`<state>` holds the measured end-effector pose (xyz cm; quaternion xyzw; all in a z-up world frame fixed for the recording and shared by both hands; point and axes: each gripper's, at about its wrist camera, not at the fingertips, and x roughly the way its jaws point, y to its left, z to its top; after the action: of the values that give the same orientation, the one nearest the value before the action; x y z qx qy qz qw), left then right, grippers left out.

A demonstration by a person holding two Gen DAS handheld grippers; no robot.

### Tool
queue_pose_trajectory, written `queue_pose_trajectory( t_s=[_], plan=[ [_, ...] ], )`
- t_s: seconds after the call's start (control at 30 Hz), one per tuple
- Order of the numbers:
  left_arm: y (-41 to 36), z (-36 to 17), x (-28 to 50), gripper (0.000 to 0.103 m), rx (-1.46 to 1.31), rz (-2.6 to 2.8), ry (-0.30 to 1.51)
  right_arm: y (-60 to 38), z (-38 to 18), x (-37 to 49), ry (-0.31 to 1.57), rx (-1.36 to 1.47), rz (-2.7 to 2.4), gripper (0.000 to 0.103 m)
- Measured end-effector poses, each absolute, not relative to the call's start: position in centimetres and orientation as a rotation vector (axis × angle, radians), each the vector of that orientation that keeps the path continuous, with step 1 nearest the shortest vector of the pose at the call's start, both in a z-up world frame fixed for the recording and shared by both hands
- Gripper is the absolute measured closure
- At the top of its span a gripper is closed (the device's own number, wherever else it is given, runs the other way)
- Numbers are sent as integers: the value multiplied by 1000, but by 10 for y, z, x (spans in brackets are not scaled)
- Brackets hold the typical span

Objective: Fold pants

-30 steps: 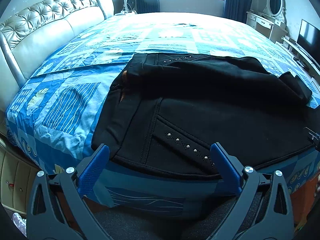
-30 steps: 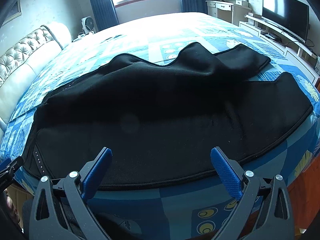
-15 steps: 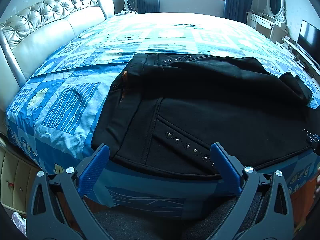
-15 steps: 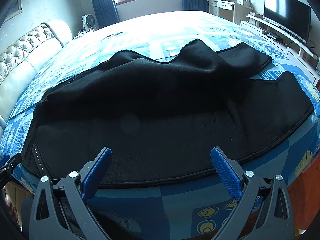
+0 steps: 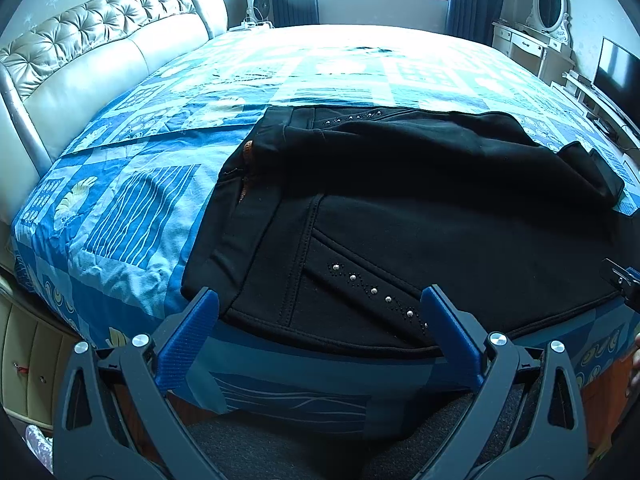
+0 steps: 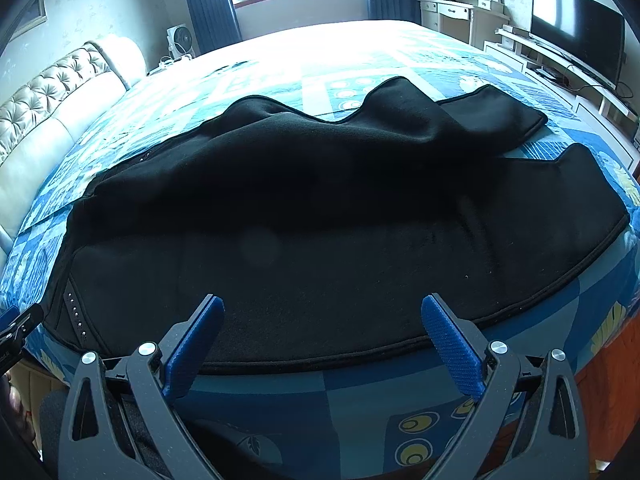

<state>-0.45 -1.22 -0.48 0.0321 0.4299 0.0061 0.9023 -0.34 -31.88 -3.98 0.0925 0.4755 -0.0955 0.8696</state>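
One pair of black pants is lying across the near edge of a blue patterned bedspread, waistband to the left. Two grippers are hovering just short of it, the left gripper and right gripper both spread apart, gripping nothing. No writing is showing legibly.

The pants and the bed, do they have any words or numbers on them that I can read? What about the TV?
No readable text anywhere in either view.
Black pants: only rows of shiny studs, no words.
Bedspread: blue patterns of lines, circles and leaves, no letters.
TV: screen dark, any brand mark too small to read.
Left gripper's edge in the right wrist view: a small white marking, too blurred to read.
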Motion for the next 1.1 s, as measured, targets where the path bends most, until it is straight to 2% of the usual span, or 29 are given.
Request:
queue_pose_trajectory(
  t_s=[0.73,0.93,1.1],
  plan=[
    [-17,-4,-7,2,75,3,883,-324,-37,-5,984,221,-198,4],
    [-18,-5,-8,2,76,-2,886,-355,-21,-9,895,367,-216,4],
    [-20,-7,-10,2,75,-8,894,-426,2,-15,819,597,-240,4]
  ],
)
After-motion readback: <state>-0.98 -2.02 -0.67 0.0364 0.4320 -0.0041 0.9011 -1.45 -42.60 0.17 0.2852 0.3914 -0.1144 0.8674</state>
